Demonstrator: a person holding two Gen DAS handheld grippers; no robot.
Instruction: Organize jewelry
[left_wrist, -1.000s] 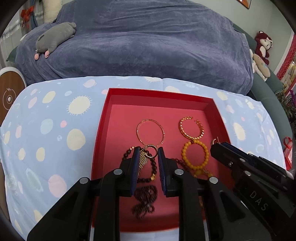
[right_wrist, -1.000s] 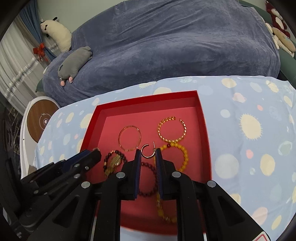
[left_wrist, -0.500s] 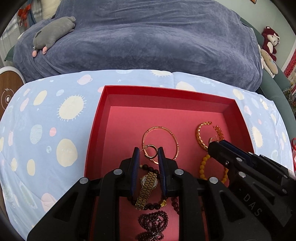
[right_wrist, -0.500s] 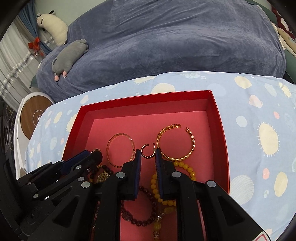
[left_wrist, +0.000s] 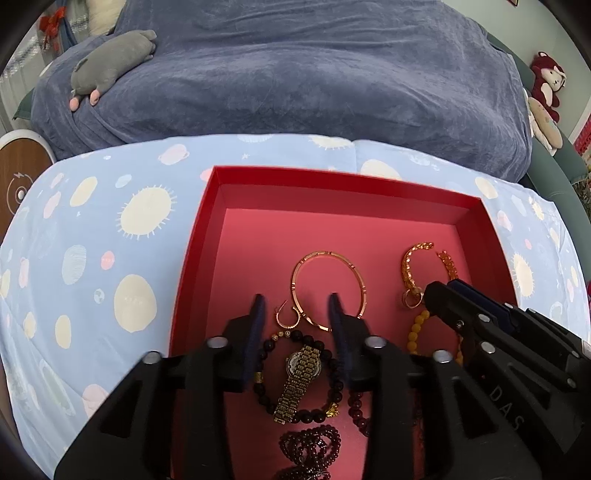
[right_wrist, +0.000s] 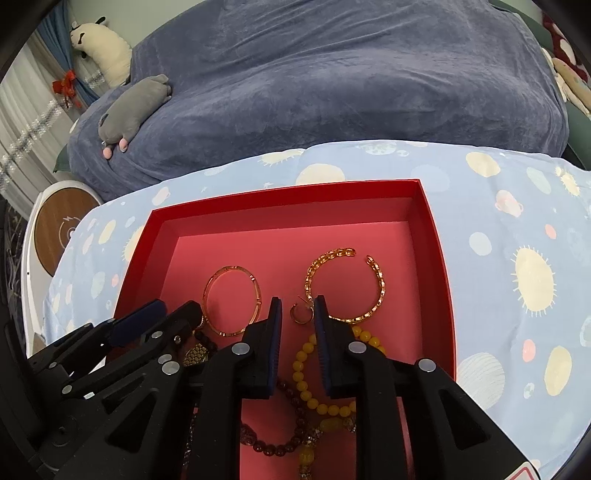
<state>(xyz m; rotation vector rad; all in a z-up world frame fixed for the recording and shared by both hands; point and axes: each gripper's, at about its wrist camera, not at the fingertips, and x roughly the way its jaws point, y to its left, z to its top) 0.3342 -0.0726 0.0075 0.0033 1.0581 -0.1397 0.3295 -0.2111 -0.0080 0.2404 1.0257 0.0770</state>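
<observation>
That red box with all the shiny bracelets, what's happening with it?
Someone is sorting jewelry in the red box using two hand-held grippers. The left gripper is opening its jaws around a small gold hoop earring lying on the box floor; its pads are not touching it. The right gripper has a matching little hoop between its nearly closed jaws and is opening slightly. A thin gold bangle, a chain bracelet, a gold watch and bead strands lie around them.

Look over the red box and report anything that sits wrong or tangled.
In the red box, the near end is a heap: the gold watch lies inside the dark bead bracelet, and the yellow bead strand crosses dark red beads. The far half is bare.
</observation>
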